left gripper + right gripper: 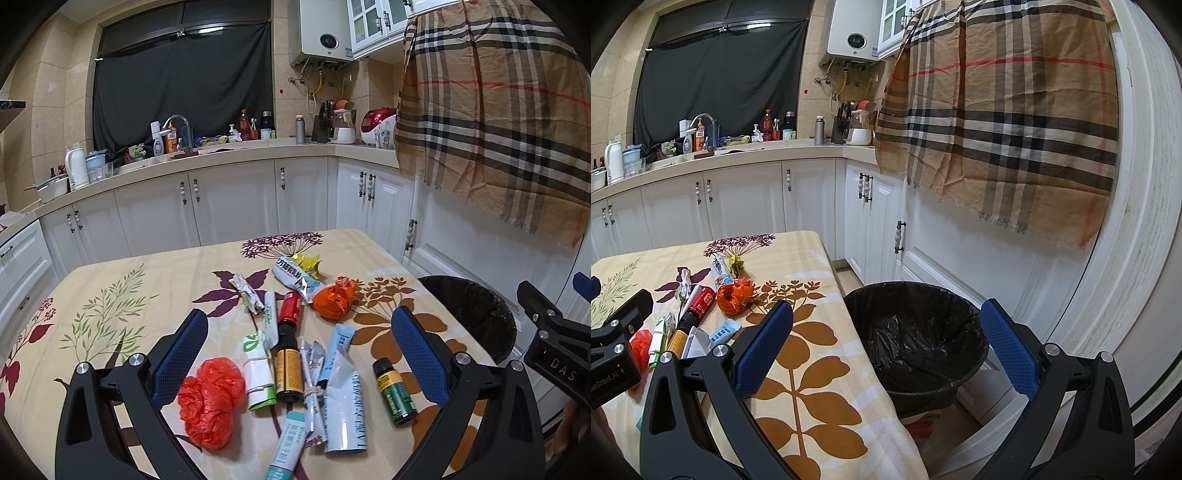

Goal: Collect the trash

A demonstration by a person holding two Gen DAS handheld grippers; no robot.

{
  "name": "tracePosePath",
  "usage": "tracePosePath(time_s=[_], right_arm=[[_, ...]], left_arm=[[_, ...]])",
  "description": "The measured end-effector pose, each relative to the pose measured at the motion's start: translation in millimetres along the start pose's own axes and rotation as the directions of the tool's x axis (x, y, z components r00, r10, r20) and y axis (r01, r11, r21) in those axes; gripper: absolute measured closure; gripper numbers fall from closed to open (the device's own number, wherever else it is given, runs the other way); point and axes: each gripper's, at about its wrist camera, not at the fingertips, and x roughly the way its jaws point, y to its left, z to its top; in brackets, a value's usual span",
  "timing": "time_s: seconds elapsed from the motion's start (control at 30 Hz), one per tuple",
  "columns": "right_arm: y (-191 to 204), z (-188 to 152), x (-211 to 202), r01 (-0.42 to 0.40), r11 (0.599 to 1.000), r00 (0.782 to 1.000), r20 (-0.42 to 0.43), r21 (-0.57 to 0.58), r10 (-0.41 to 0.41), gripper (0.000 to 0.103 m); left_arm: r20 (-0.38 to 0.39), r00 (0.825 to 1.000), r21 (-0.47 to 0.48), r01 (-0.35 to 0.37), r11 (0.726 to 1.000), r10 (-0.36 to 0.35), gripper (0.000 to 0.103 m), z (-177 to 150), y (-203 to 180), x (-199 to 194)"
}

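Trash lies scattered on the floral tablecloth (pixel 110 295): a red plastic bag (pixel 208 398), an orange bag (pixel 334 299), a brown bottle (pixel 287 363), a green bottle (pixel 394 391), a red can (pixel 290 306) and several wrappers and sachets (pixel 343 402). My left gripper (pixel 299 354) hovers open above this pile, its blue pads on either side of it. My right gripper (pixel 886 347) is open and holds nothing, over the table's right edge with the black-lined trash bin (pixel 916 339) ahead between its fingers. The bin (pixel 472 314) also shows at the right in the left wrist view.
White kitchen cabinets (pixel 229 206) and a cluttered counter (pixel 207 147) run behind the table. A plaid cloth (pixel 1004 122) hangs over the white door at the right. The right gripper's body (pixel 554 339) shows at the edge of the left wrist view.
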Motion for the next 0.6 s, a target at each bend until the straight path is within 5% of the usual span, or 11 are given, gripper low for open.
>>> tracePosePath(time_s=[0.6], right_arm=[[55, -16, 12, -0.153, 0.986, 0.986, -0.070, -0.059, 0.149, 0.007]], left_arm=[[-0.118, 0.989, -0.076, -0.101, 0.992, 0.091, 0.007, -27, 70, 0]])
